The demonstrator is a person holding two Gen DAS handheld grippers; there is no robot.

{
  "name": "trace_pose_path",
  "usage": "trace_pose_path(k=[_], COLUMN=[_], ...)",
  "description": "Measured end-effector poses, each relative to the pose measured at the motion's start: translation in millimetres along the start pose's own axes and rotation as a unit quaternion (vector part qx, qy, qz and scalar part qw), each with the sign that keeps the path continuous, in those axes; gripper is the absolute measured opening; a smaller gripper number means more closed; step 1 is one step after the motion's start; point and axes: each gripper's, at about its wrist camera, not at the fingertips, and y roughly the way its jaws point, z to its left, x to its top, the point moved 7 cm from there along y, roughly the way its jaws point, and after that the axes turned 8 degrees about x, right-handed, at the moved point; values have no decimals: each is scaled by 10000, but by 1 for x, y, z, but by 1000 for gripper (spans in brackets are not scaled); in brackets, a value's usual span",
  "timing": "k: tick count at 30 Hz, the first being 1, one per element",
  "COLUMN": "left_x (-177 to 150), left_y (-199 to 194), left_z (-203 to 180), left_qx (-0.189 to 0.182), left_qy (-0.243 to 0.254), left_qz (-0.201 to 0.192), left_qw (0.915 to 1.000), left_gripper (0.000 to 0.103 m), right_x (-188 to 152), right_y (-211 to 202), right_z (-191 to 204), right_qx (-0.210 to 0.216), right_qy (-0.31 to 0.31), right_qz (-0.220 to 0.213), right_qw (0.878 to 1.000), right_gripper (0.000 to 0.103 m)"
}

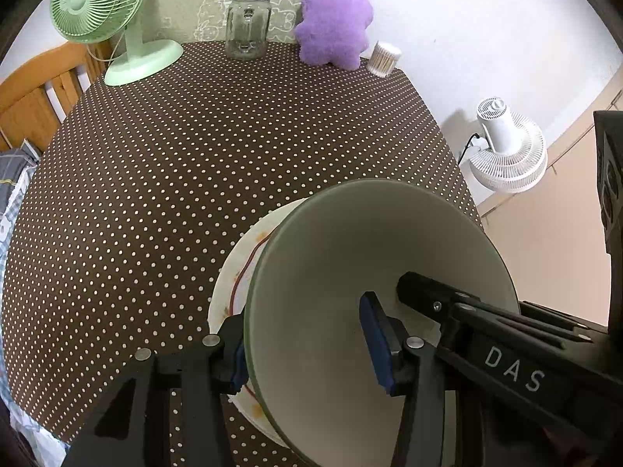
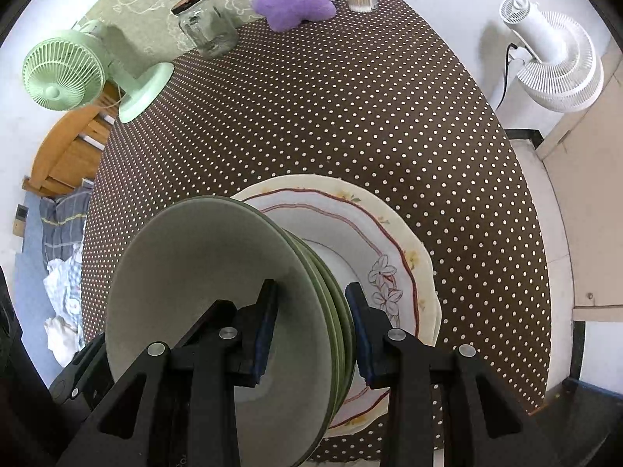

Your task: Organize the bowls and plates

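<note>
Bowls (image 2: 218, 311), green and nested, empty inside, are clamped at opposite rims by left claw (image 1: 307, 350) and right claw (image 2: 311, 334) above stacked plates (image 2: 389, 233) on the dotted worktop (image 1: 194, 155)

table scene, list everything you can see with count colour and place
bowls: stack, at least three, green with pale inside, over the plates, near edge
plates: at least two, cream floral on top, under the bowls
desk fan: one, mint green, far left
glass jar: one, clear, dark lid, far middle
plush toy: one, purple, far right
cotton swab tub: one, clear, far right corner
tablecloth: one, brown, white dots
floor fan: one, white, right of table
left gripper: fingers straddling the rim
right gripper: fingers straddling the rims
</note>
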Motion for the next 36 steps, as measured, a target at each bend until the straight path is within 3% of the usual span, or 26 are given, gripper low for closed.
trace_pose_path(k=[23, 29, 33, 36], left_x=[3, 5, 4, 4], left_y=[2, -8, -16, -26], left_z=[-16, -15, -10, -10], left_qx=[117, 324, 475, 514], left_qy=[193, 197, 179, 267], left_qz=[23, -163, -268, -401], left_qw=[9997, 9991, 9984, 9975], left_gripper=[49, 70, 84, 88], right_x=[3, 8, 8, 5], right_y=[-6, -17, -25, -34], right_z=[-16, -16, -20, -17], right_qx=[111, -74, -162, -253], right_qy=[159, -109, -129, -219], right_qz=[-44, -318, -470, -637], right_qw=[9998, 9994, 9987, 9974], right_gripper=[41, 43, 60, 64])
